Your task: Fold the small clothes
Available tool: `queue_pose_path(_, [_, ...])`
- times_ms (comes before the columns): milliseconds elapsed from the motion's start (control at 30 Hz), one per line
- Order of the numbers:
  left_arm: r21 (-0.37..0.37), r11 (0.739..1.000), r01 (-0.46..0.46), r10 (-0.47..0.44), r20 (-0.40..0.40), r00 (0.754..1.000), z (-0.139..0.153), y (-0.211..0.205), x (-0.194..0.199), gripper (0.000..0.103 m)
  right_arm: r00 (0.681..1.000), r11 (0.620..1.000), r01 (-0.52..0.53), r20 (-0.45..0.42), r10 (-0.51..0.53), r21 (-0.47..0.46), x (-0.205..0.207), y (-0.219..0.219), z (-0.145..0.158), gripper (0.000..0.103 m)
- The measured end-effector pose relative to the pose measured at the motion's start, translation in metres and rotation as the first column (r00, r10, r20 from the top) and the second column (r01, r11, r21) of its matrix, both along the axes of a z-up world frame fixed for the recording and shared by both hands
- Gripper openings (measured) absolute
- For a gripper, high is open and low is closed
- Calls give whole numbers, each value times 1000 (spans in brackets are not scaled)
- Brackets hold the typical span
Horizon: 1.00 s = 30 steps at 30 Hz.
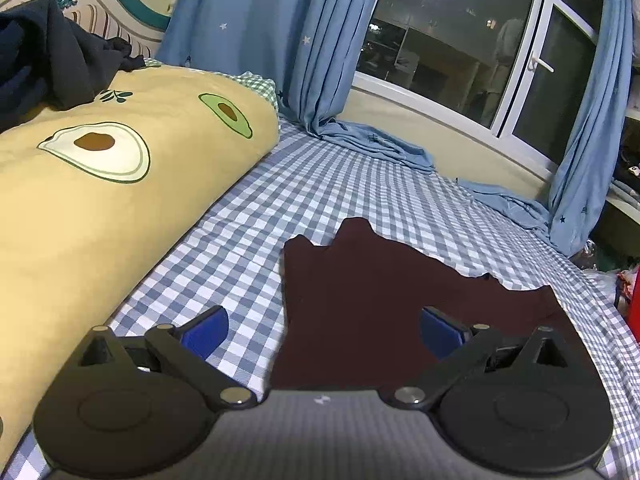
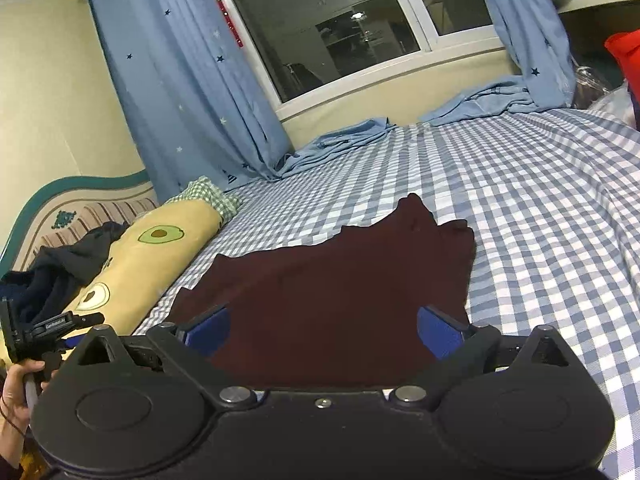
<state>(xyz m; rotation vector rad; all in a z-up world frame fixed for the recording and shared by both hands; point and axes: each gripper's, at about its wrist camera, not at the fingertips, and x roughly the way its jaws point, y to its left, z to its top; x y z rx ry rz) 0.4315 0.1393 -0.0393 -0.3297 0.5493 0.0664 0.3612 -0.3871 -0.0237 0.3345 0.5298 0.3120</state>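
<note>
A small dark maroon garment (image 1: 372,300) lies flat on the blue-and-white checked bed sheet (image 1: 280,200). My left gripper (image 1: 324,330) hangs open above its near left edge, blue pads wide apart, nothing between them. In the right wrist view the same garment (image 2: 340,288) spreads ahead with an uneven far edge. My right gripper (image 2: 323,330) is open over its near part, holding nothing. At the lower left of that view, a hand (image 2: 18,388) grips the handle of the left gripper's body (image 2: 44,330).
A yellow avocado-print quilt (image 1: 100,184) lies rolled along the left with dark clothes (image 1: 44,64) piled on it by the headboard. Blue star curtains (image 1: 256,32) pool onto the sheet under a dark window (image 1: 452,40). Red items (image 2: 624,56) sit at the right.
</note>
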Motion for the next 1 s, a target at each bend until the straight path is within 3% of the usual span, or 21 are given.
queue_pose_path(167, [15,1000,7,-7,-11,1000,-5,5,6,102,1000,1000,-4,-10,4,-2,4,6,-1,100])
queue_pose_path(233, [-25,999,44,-44,-19,999,-9,12,13,102,1000,1000,2,-13,-2,-6,5,8,-2,101])
queue_pose_path(300, [-103,992,70,-75,-41,996,-15,26,26,102,1000,1000,6,-16,-6,-1,2,9,-3,101])
queue_pose_path(333, [-179,979,94,-105,-54,993,-20,37,37,102,1000,1000,6,-15,-6,5,0,9,-3,101])
queue_pose_path(400, [-340,928,152,-180,-53,982,-33,56,58,102,1000,1000,1,-5,-1,-1,-4,11,-4,101])
queue_pose_path(467, [-445,884,143,-194,-70,979,-49,72,82,102,1000,999,-15,17,15,-32,-10,15,-5,101])
queue_pose_path(600, [-482,871,92,-189,-157,969,-78,86,117,101,999,997,-27,27,29,-72,-14,22,-5,101])
queue_pose_path(667, [-516,853,78,-205,-192,960,-95,90,130,100,999,997,-30,35,32,-69,-16,22,-3,101])
queue_pose_path(833, [-615,778,130,-250,-112,962,-115,89,143,102,999,998,-17,49,21,-66,-21,18,-1,101])
queue_pose_path(1000, [-598,782,175,-301,-116,946,-115,67,166,102,999,999,13,39,-12,-31,-24,15,-9,101])
